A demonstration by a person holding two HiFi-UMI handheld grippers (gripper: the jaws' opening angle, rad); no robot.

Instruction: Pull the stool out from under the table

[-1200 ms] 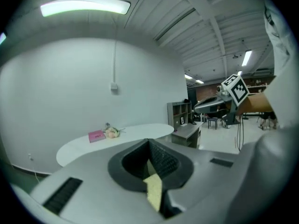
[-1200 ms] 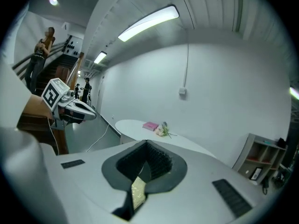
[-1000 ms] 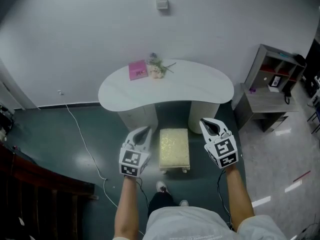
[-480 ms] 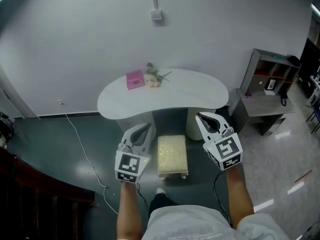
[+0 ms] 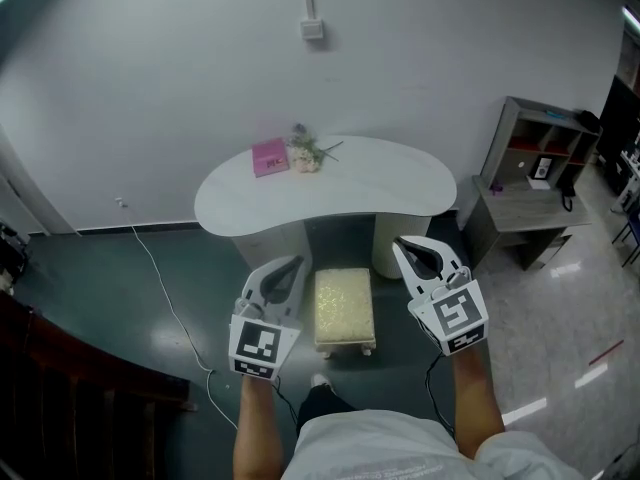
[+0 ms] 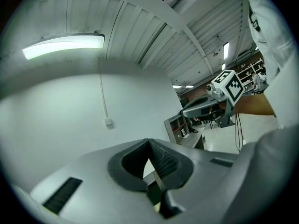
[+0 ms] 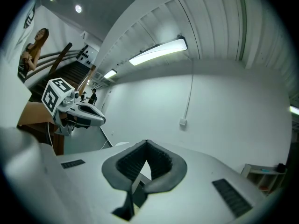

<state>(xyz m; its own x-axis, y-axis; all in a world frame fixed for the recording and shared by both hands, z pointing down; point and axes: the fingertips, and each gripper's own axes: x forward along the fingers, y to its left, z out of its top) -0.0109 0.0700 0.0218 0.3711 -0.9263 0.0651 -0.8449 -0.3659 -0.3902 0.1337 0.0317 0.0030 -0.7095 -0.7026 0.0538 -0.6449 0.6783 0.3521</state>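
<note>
Cream stool (image 5: 346,306) stands between left claw (image 5: 292,266) and right claw (image 5: 408,250)

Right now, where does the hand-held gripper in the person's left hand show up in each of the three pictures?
Head view: the left hand-held gripper sits left of centre, beside the pale cushioned stool.
Left gripper view: the camera rides on it, so its grey body and shut jaws fill the bottom.
Right gripper view: it is at the left edge, pointing right.
Shared landmark: the small white wall box.
</note>
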